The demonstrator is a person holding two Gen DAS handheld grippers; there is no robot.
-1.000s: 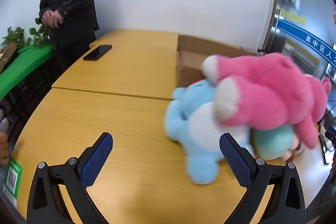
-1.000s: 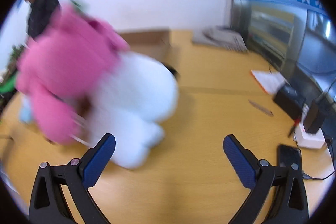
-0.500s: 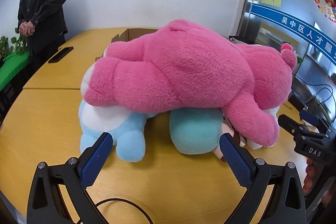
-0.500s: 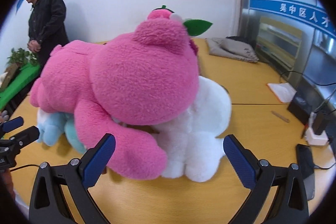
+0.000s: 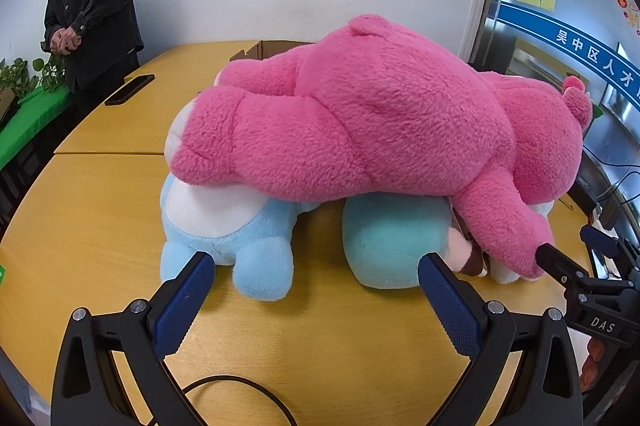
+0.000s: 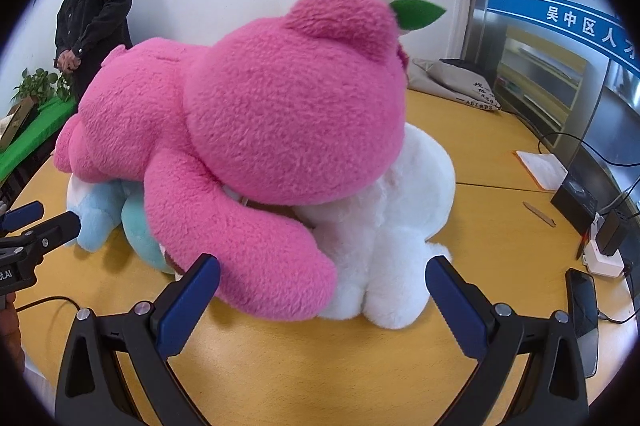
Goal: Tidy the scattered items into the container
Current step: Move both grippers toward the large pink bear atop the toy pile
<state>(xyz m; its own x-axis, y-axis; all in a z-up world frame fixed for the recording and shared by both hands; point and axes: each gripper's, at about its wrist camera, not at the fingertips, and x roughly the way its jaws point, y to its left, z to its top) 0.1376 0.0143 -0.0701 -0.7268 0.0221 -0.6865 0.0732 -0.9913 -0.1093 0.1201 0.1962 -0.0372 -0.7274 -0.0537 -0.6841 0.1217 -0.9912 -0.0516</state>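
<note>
A big pink plush bear (image 5: pixel 380 122) lies across a pile of soft toys on the yellow table: a light blue plush (image 5: pixel 232 226), a teal plush (image 5: pixel 396 238) and a white plush (image 6: pixel 388 226). In the right wrist view the pink plush bear (image 6: pixel 280 114) fills the middle. Behind the pile, a cardboard box (image 5: pixel 264 49) shows only its rim. My left gripper (image 5: pixel 312 290) stands open just short of the blue and teal toys. My right gripper (image 6: pixel 324 286) is open in front of the pink arm and white toy. The right gripper (image 5: pixel 576 254) also appears at the right edge of the left wrist view.
A person in a black jacket (image 5: pixel 96 2) stands at the far left beside a green-covered bench (image 5: pixel 28 122). A phone (image 5: pixel 130 89) lies on the far table. At the right are a phone (image 6: pixel 582 310), power strip (image 6: pixel 604 258), notebook (image 6: pixel 540 168) and grey bag (image 6: pixel 456 82). A cable (image 5: pixel 240 386) runs near me.
Both grippers have swung toward the plush pile and moved closer; the toys now sit centred and larger in both views. Both stayed open.
</note>
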